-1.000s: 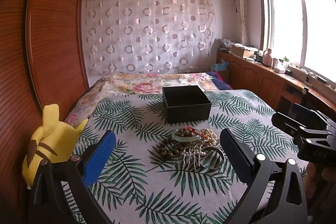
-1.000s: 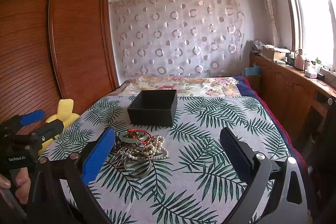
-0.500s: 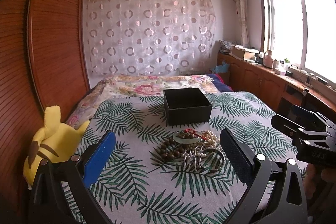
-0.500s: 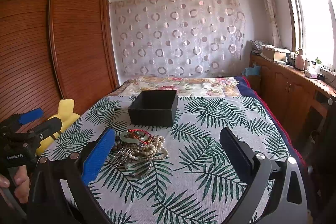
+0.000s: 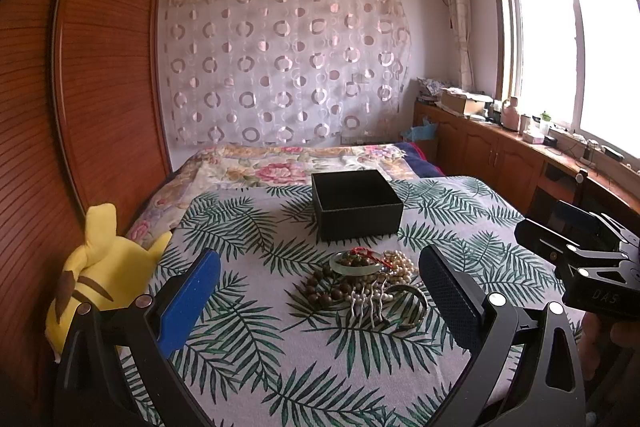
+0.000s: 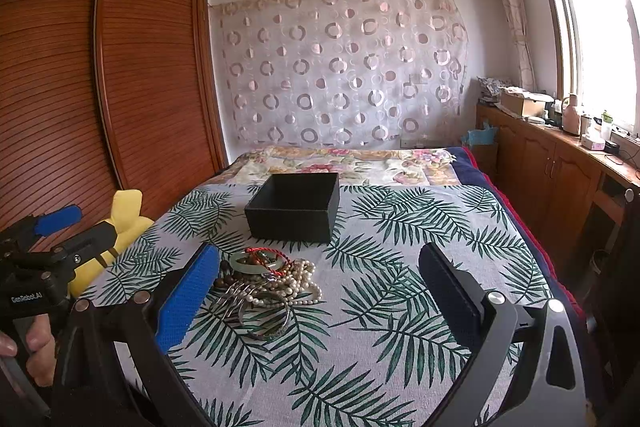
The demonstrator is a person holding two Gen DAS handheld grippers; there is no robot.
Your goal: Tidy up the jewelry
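Jewelry heap (image 5: 362,281) — pearls, brown beads, perhaps a comb — both grippers' jaws spread.

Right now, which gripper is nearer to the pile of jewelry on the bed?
Left. The jewelry pile lies straight ahead between the open fingers of the left gripper. The right gripper is off to the pile's right, so the pile lies by its left finger.

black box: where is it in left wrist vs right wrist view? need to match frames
Left wrist: black box sits just right of centre, beyond the jewelry pile, on the palm-leaf cloth.
Right wrist: black box sits left of centre, beyond the same pile.
Shared landmark: yellow plush toy at the bed's left edge.
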